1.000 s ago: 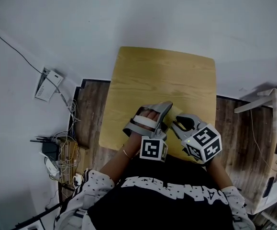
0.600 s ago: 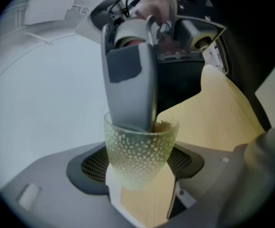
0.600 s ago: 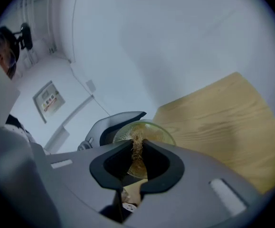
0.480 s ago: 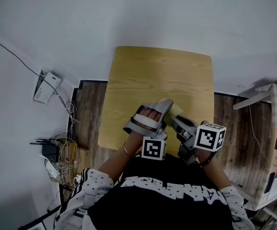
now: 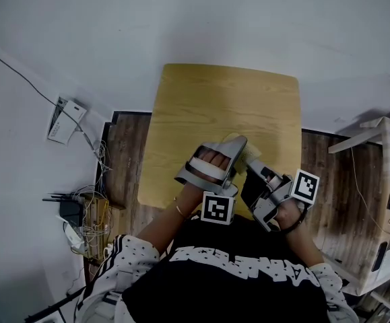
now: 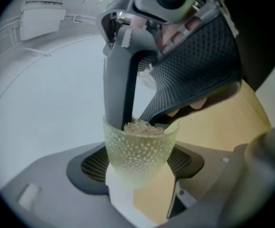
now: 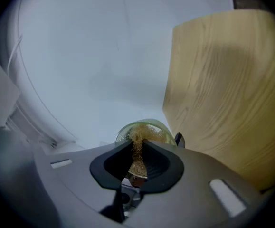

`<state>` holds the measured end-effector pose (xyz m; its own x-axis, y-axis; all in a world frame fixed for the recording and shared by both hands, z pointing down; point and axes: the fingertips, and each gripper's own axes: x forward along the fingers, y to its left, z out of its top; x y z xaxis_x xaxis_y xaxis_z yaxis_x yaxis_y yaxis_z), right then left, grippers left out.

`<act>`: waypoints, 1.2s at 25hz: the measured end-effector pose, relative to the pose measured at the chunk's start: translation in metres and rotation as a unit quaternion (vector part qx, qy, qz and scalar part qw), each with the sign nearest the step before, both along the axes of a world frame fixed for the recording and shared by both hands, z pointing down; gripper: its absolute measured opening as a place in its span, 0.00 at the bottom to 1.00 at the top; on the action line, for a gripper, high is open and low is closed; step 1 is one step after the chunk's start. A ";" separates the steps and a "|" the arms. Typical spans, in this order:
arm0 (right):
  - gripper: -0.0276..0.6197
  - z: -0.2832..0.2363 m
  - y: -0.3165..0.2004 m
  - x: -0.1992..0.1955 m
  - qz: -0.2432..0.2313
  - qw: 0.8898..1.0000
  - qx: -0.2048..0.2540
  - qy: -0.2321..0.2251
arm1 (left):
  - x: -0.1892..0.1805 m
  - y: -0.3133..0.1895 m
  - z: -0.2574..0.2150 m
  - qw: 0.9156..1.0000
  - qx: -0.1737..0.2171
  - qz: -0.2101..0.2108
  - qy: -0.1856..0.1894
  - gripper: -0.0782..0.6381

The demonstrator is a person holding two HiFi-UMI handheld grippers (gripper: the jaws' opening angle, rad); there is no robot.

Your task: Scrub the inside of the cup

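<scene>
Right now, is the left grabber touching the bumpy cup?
Touching. The left gripper view shows the left gripper shut on the cup, with a dark pad pressed against the cup's wall on each side and no gap.

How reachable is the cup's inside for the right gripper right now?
Probably yes. The left gripper holds the cup with its mouth facing the right gripper, whose jaws are shut on the scrubber. The fibres sit inside the rim and nothing blocks it.

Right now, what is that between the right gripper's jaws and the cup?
A tuft of golden scrubbing fibre, pinched in the right gripper and reaching into the cup mouth; the right gripper view shows it.
</scene>
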<state>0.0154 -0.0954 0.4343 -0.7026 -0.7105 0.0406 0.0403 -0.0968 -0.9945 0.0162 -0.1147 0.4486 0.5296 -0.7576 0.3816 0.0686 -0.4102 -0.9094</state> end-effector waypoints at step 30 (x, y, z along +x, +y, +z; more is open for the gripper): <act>0.13 -0.071 -0.011 -0.017 -0.094 0.960 0.197 0.177 | -0.002 -0.018 -0.058 0.999 0.039 -0.024 -0.002 0.63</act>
